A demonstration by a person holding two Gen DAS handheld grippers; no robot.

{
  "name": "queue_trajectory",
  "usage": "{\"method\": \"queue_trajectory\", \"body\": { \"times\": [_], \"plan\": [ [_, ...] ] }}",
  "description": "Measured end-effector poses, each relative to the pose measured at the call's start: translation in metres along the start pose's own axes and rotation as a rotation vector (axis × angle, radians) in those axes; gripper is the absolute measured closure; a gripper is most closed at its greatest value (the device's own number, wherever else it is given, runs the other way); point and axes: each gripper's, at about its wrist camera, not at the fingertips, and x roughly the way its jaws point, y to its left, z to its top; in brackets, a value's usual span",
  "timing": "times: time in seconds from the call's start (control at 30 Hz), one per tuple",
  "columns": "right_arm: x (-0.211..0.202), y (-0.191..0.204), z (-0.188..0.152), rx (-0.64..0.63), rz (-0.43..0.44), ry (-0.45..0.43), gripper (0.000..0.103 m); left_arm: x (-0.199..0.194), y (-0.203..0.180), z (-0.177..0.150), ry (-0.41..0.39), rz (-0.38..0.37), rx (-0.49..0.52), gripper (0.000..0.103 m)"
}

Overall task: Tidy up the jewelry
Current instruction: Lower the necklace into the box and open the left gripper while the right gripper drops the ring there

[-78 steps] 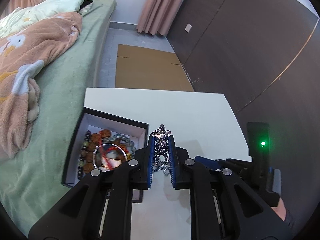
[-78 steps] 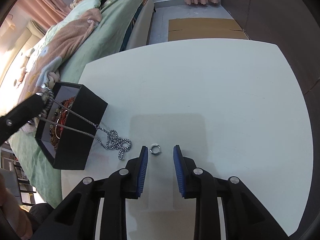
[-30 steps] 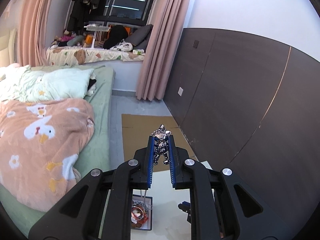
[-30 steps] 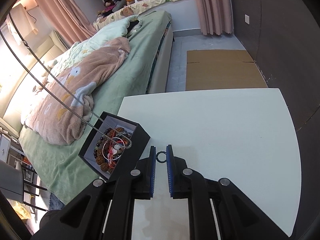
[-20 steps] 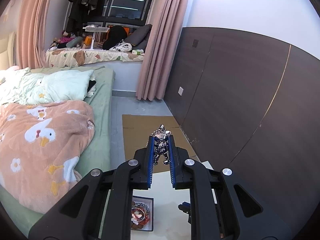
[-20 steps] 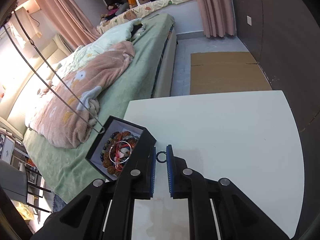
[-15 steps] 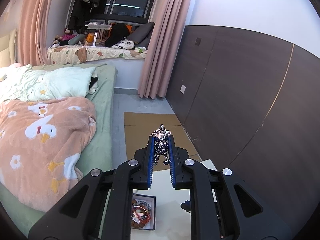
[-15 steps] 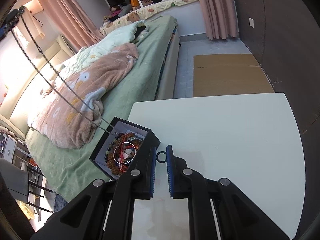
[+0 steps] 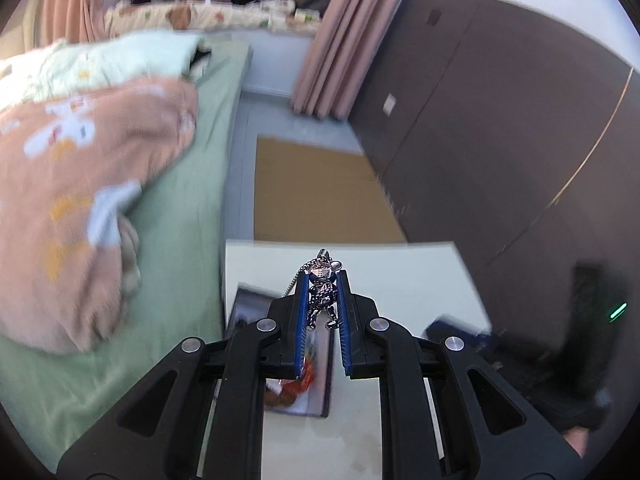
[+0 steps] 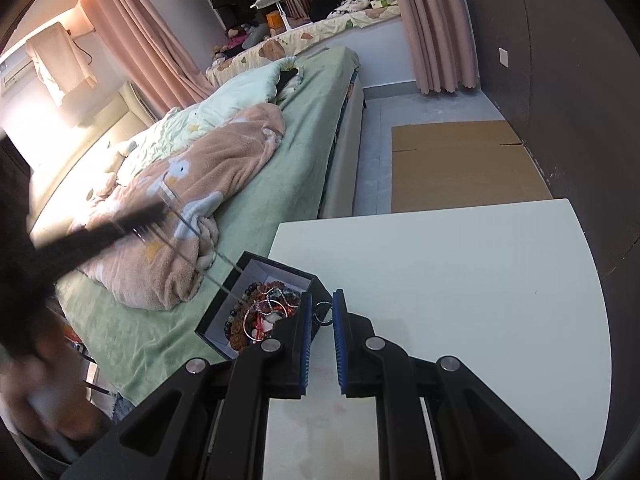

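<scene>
Gripping the pendant (image 9: 322, 293), the left hand-held gripper (image 9: 322, 300) hangs above the box (image 10: 256, 266), chain (image 10: 224, 260) apparently trailing into it; the right hand-held gripper (image 10: 321, 314) pinches a ring (image 10: 322, 315) beside the box, over the counter (image 10: 460, 280).

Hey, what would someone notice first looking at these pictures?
The silver figure pendant pinched in the left gripper, its chain trailing down into the open black jewelry box at the white table's left edge. The right gripper grips a small ring.
</scene>
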Motion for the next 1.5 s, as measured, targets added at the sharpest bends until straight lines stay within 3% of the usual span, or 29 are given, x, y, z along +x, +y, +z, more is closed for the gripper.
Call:
{"method": "queue_trajectory", "body": {
  "times": [0.2,0.23,0.27,0.3,0.5,0.87,0.97,1.03,1.5],
  "plan": [
    [0.008,0.006,0.0,-0.01,0.003,0.007,0.092,0.038,0.005,-0.032,0.129,0.017,0.031,0.086],
    [0.009,0.007,0.0,-0.012,0.003,0.009,0.092,0.039,0.008,-0.035,0.137,0.016,0.03,0.081],
    [0.01,0.008,0.0,-0.015,0.002,0.012,0.092,0.04,0.011,-0.036,0.142,0.02,0.022,0.059],
    [0.012,0.009,0.0,-0.015,0.002,0.015,0.092,0.039,0.015,-0.037,0.14,0.024,0.011,0.044],
    [0.018,0.017,-0.002,-0.011,0.015,0.025,0.092,0.02,0.031,-0.032,0.092,0.033,-0.021,0.035],
    [0.043,0.042,0.004,-0.017,0.102,0.054,0.092,-0.01,0.054,-0.024,0.047,0.034,-0.06,0.028],
    [0.049,0.053,0.005,-0.032,0.116,0.062,0.087,-0.017,0.061,-0.023,0.036,0.039,-0.072,0.023],
    [0.051,0.052,0.006,-0.008,0.125,0.068,0.04,-0.022,0.065,-0.022,0.029,0.04,-0.08,0.02],
    [-0.018,0.034,-0.007,0.047,0.009,0.031,0.039,-0.061,0.038,-0.031,-0.009,0.026,-0.02,0.006]
  ]
}}
